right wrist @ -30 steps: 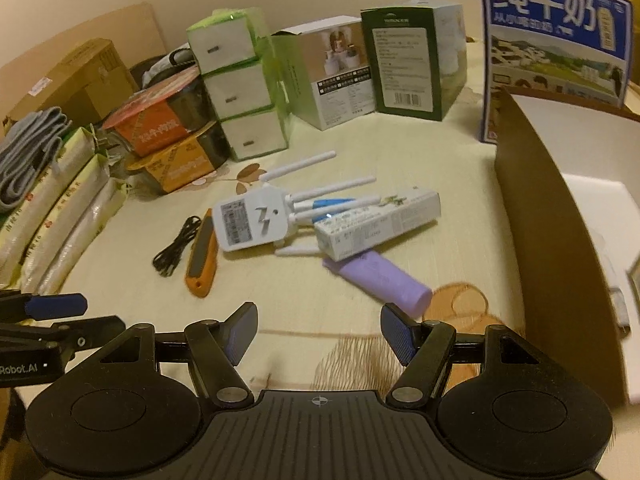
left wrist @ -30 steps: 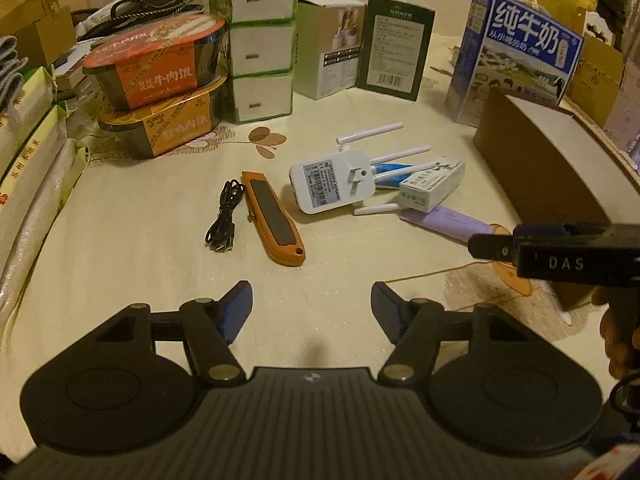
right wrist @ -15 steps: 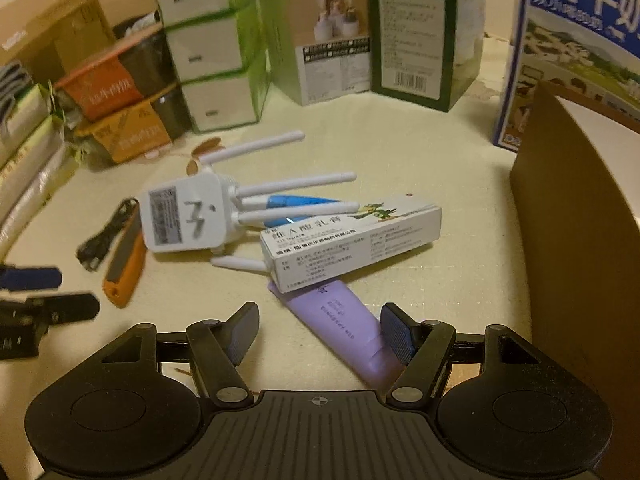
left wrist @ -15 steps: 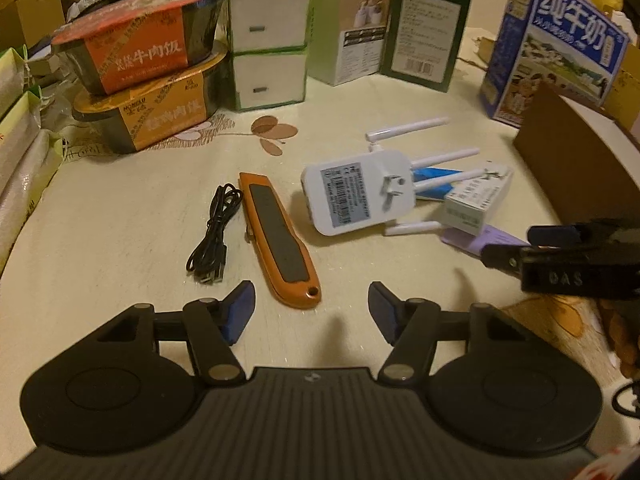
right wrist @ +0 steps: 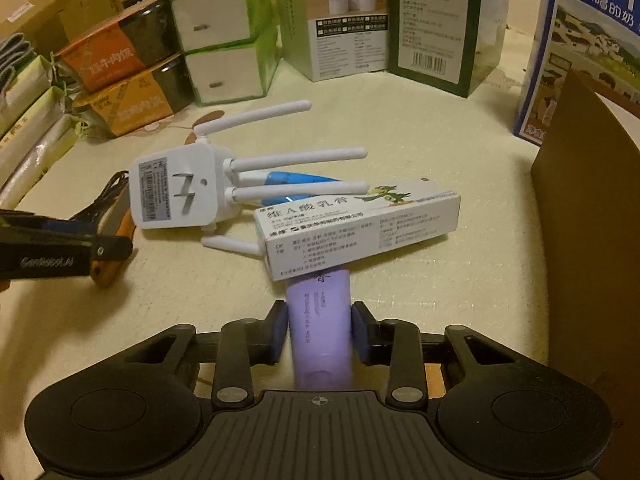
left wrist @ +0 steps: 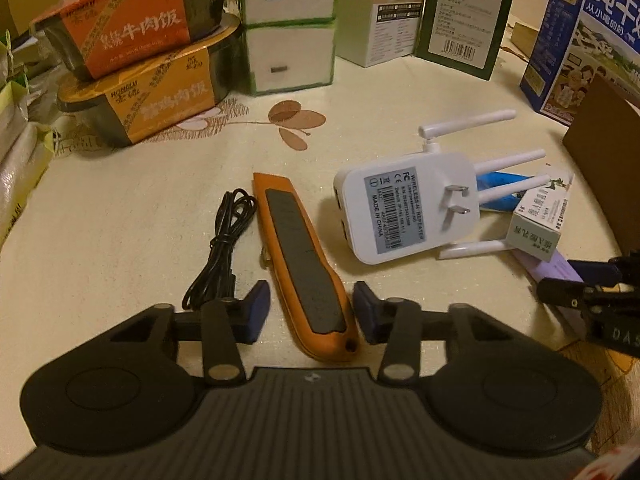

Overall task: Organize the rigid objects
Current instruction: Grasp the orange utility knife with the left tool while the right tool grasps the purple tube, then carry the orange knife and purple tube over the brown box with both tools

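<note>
The left gripper (left wrist: 307, 312) straddled the orange utility knife (left wrist: 302, 264), its fingers (left wrist: 256, 310) having just been closing, with small gaps still showing beside the handle, so nothing was grasped. The knife lay flat on the tabletop (left wrist: 120, 216), just left of the white wireless repeater (left wrist: 404, 204), with a coiled black cable (left wrist: 224, 240) on the knife's other side. The right gripper (right wrist: 319, 334) had just been closing too, and its fingers (right wrist: 276, 336) were clenched on the purple tube (right wrist: 318, 328), whose far end lay under the white ointment box (right wrist: 360, 228) beside the repeater.
</note>
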